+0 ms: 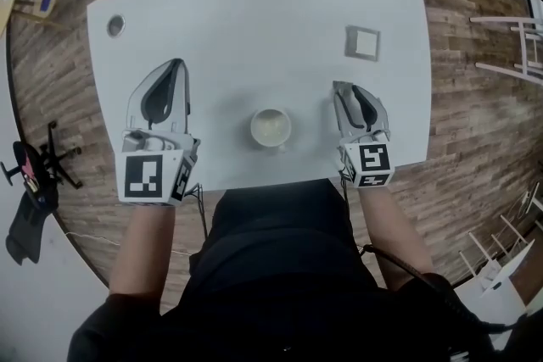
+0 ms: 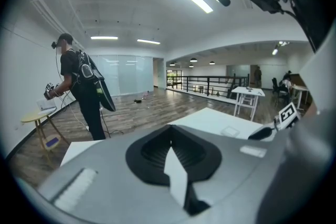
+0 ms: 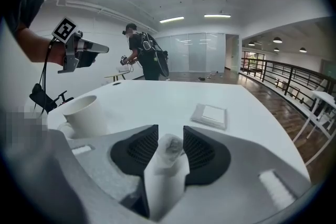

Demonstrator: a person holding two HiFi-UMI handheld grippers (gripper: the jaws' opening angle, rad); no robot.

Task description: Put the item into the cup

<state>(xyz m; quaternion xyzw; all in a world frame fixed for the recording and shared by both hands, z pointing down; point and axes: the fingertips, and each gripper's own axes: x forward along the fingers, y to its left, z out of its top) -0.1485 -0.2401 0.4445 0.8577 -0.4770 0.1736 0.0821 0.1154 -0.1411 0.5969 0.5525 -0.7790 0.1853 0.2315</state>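
A white cup (image 1: 270, 128) stands near the table's front edge, between my two grippers; in the right gripper view the cup (image 3: 84, 113) is at the left. My right gripper (image 3: 170, 131) is open, with a white crumpled paper-like item (image 3: 169, 157) standing in the narrow gap between its pads. The pads flank it without visibly squeezing it. From the head view that gripper (image 1: 339, 86) sits low, right of the cup, and the item is hidden. My left gripper (image 1: 176, 64) is left of the cup, and its pads (image 2: 157, 152) meet with nothing between them.
A flat grey-white square (image 1: 362, 42) lies on the white table (image 1: 254, 13) beyond the right gripper. A round grommet (image 1: 115, 25) marks the far left corner. A person (image 2: 79, 92) stands off on the wooden floor. A white rack (image 1: 517, 47) stands at the right.
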